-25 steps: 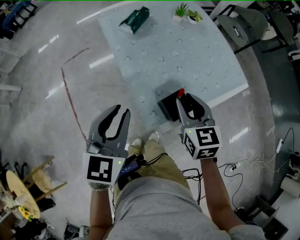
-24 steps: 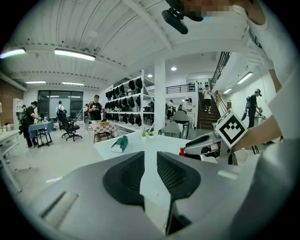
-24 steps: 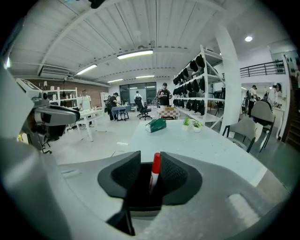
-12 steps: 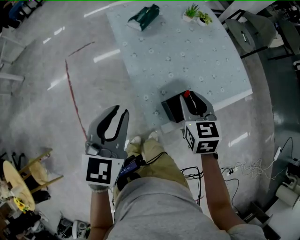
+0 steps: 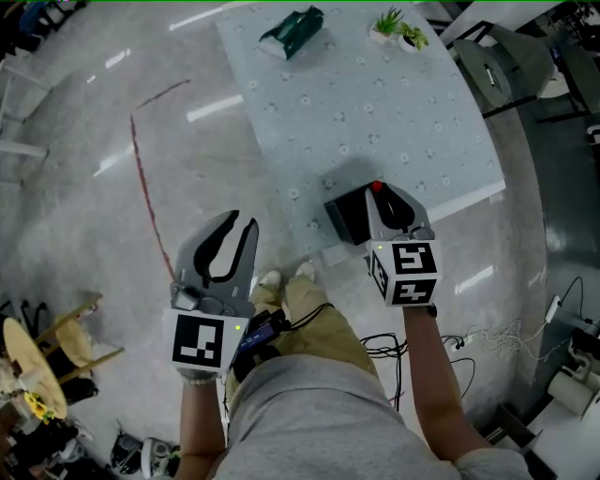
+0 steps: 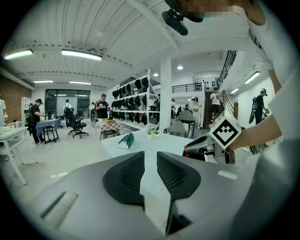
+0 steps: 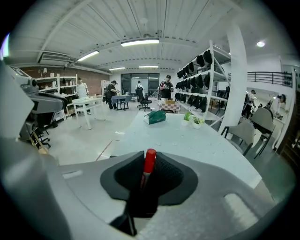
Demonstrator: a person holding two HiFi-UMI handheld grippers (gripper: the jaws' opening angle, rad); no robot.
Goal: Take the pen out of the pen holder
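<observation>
There were two grey tools [image 5: 244, 219] [image 5: 386, 195], one red-capped pen [image 7: 149, 160], one black box-shaped pen holder [image 5: 345, 217], one dark green packet [image 5: 292, 31] and two small potted plants [image 5: 387, 22] [image 5: 412, 37].

Glossy grey floor [image 5: 75, 197], white column [image 7: 237, 84] beside stocked shelves [image 7: 199, 65], strip lights [image 7: 139, 42] overhead.

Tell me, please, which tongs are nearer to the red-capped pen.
Right. The right tongs have just been closing with the pen between their pads, over the black pen holder. The left tongs hang open off the table, apart from it.

Grey left tool [image 5: 243, 225], right tool [image 5: 382, 194], black-white marker cubes [image 5: 202, 339], grey shirt [image 5: 309, 412]
</observation>
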